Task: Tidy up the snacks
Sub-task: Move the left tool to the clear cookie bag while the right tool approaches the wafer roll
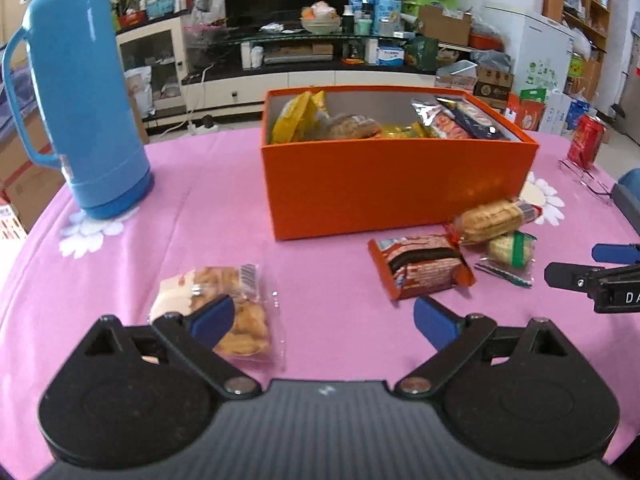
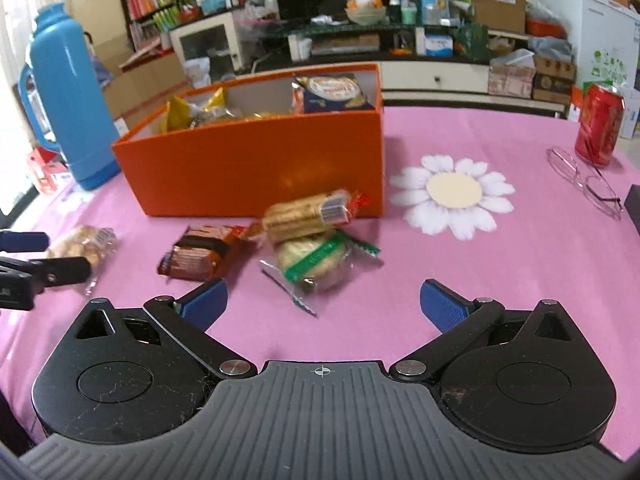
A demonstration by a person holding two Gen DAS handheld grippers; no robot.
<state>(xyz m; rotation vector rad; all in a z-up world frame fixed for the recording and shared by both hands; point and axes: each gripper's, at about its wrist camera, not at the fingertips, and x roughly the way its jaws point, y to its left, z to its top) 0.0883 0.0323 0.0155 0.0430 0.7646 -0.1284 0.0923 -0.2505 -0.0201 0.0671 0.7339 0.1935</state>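
Pink cloth covers the surface (image 2: 500, 280), where an orange box (image 2: 260, 168) holds snacks. Left hand-held gripper (image 1: 324, 318) and right hand-held gripper (image 2: 324, 300) both gape wide, empty, near four loose snack packs (image 2: 308, 216).

White letters "DA" on black body of other gripper (image 1: 616, 284), right edge of left-wrist frame, cut off. Snack wrappers, red can: print blurred, nothing readable there.

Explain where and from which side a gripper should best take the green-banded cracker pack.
Probably across the round cracker stack at the green band, from above: the green-banded cracker pack lies flat, and its crimped ends look too flimsy to hold.
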